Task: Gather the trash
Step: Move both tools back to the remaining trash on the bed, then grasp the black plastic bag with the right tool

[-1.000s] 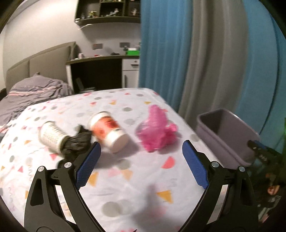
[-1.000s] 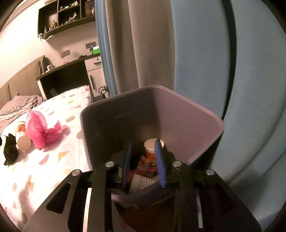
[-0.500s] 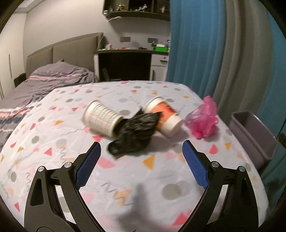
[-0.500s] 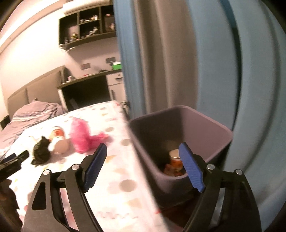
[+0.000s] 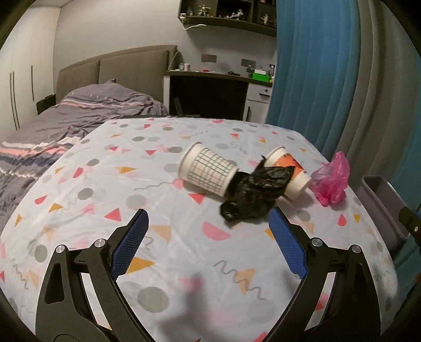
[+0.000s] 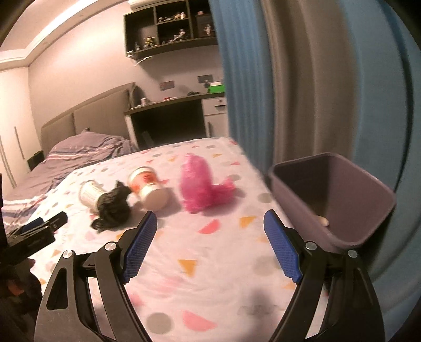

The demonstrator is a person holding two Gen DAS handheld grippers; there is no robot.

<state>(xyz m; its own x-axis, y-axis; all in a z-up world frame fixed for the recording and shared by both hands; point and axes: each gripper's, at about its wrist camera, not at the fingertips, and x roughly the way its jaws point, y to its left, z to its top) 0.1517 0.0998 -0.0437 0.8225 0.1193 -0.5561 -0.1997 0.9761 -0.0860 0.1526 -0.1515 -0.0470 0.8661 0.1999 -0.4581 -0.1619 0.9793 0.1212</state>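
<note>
Hovering wide and empty over the patterned bedsheet [image 5: 184, 250], the left tool [image 5: 208, 244] is facing the crumpled black plastic bag [image 5: 255, 194] at centre right, wedged between the checked white paper cup [image 5: 208, 171] and the orange paper cup [image 5: 294, 176]. The right tool [image 6: 210, 244] is gaping empty too. The crinkled pink plastic bag [image 6: 200, 184] is lying near the bed edge, beside the grey plastic bin [image 6: 368, 200]. A clumsy grab may be rolling cups off that edge; open sheet lower left.

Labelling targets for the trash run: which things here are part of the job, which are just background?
Job:
- checked cup
- orange cup
- black bag
- pink bag
- bin

Background:
- striped blanket
- desk
- curtain
- shelf of figurines
</note>
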